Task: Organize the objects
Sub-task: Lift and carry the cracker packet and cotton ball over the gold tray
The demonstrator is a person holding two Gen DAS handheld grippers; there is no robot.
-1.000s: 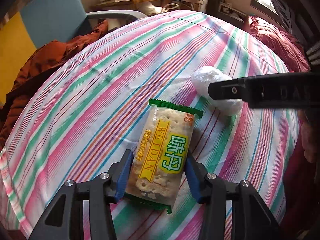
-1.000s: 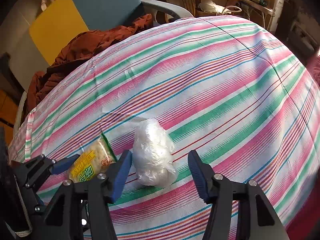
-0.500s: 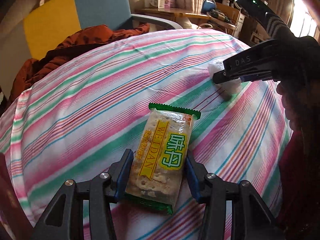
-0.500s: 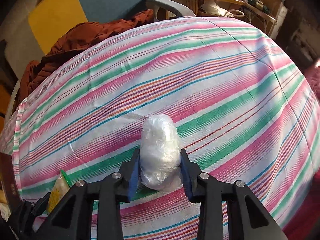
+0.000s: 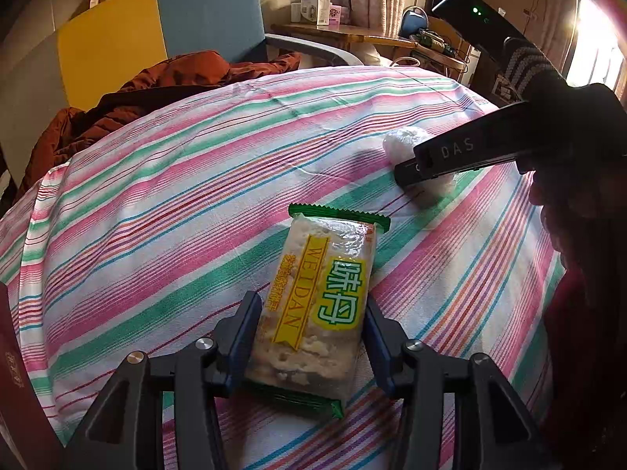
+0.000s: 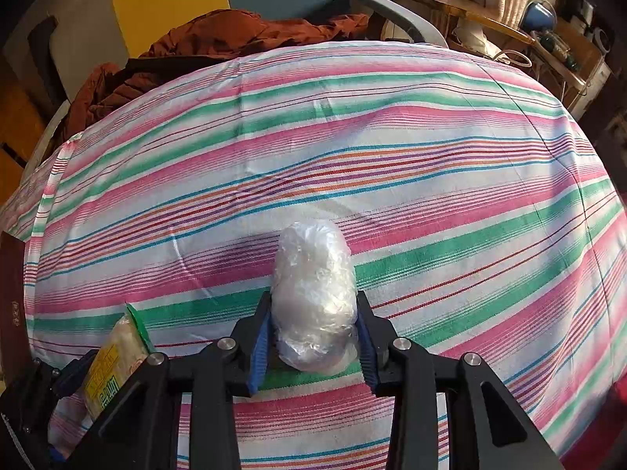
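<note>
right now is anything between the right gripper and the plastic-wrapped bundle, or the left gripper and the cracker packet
Nothing visible. The right gripper, whose jaws have just been closing, already clamps the plastic-wrapped bundle, and the left gripper holds the cracker packet. Around both lies only the striped cloth.

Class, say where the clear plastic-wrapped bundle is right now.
In the right wrist view, the plastic-wrapped bundle sits low centre, clamped by the right gripper above the striped cloth.

We see a pink, green and white striped cloth [image 6: 392, 149], green-edged yellow-labelled cracker packet [image 5: 317, 305], clear-wrapped whitish bundle [image 6: 313, 297], rust-brown jacket [image 6: 219, 35].
</note>
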